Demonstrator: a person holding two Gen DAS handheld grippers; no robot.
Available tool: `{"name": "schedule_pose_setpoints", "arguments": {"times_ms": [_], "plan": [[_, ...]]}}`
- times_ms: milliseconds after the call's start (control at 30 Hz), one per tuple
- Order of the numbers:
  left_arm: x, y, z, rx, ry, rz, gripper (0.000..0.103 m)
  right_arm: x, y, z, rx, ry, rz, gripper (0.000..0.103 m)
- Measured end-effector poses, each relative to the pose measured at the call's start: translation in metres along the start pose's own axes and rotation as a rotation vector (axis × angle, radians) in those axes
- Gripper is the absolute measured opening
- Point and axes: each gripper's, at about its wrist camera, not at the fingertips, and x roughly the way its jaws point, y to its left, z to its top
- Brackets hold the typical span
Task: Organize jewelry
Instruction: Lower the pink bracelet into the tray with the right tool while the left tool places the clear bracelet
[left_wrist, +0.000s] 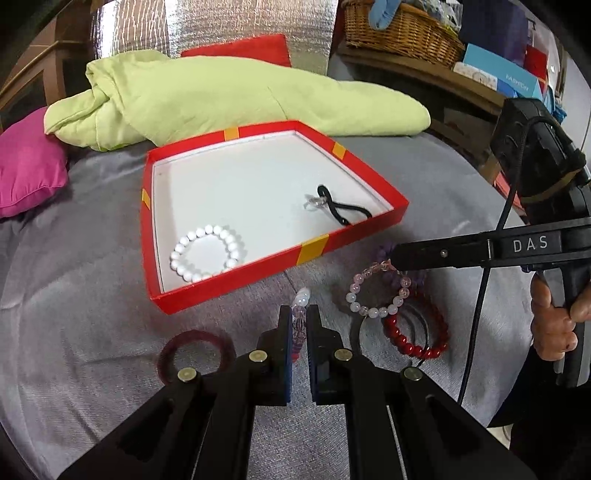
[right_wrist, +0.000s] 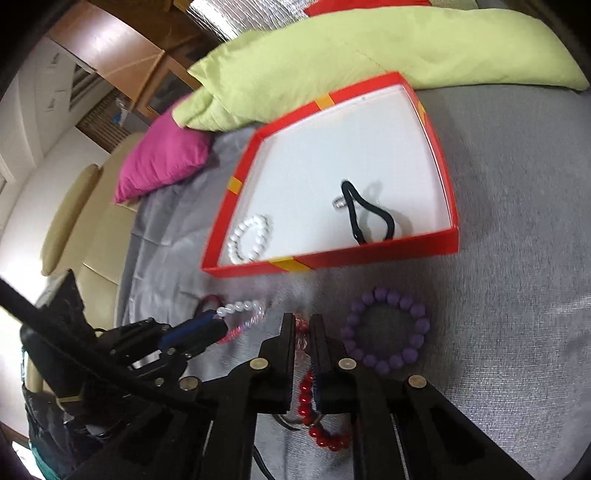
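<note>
A red box (left_wrist: 351, 236) (right_wrist: 369, 258) with a white floor lies on a grey cloth. In it are a white bead bracelet (left_wrist: 208, 254) (right_wrist: 251, 238) and a black hair tie with a ring (left_wrist: 340, 208) (right_wrist: 369, 214). My left gripper (left_wrist: 299, 321) (right_wrist: 218, 317) is shut on a clear-and-pink bead bracelet (left_wrist: 300, 306) (right_wrist: 245, 314), just in front of the box. My right gripper (right_wrist: 303, 325) (left_wrist: 395, 256) is shut on a pale pink bead bracelet (left_wrist: 376, 295) (right_wrist: 302, 341). Under it lie a red bead bracelet (left_wrist: 417, 338) (right_wrist: 314, 417) and a purple bead bracelet (right_wrist: 388, 328).
A dark red bangle (left_wrist: 195, 354) lies left of my left gripper. A green folded blanket (left_wrist: 221, 99) (right_wrist: 369, 55) and a magenta cushion (left_wrist: 26, 170) (right_wrist: 162, 158) lie behind the box. A wicker basket (left_wrist: 402, 29) stands on a shelf at the back right.
</note>
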Motion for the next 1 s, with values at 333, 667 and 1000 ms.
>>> {"name": "schedule_pose_setpoints", "arguments": {"times_ms": [333,667,1000], "plan": [[-0.017,-0.003,0.008,0.000,-0.063,-0.014,0.008,-0.022,0.002,0.006,-0.001,-0.083,0.048,0.009],[-0.030,-0.006,0.026,-0.023,-0.147,-0.036,0.008,-0.043,-0.004,0.022,0.035,-0.183,0.060,0.009],[-0.008,0.001,0.055,-0.080,-0.175,-0.040,0.008,-0.042,-0.024,0.060,0.123,-0.273,0.015,0.009]]}}
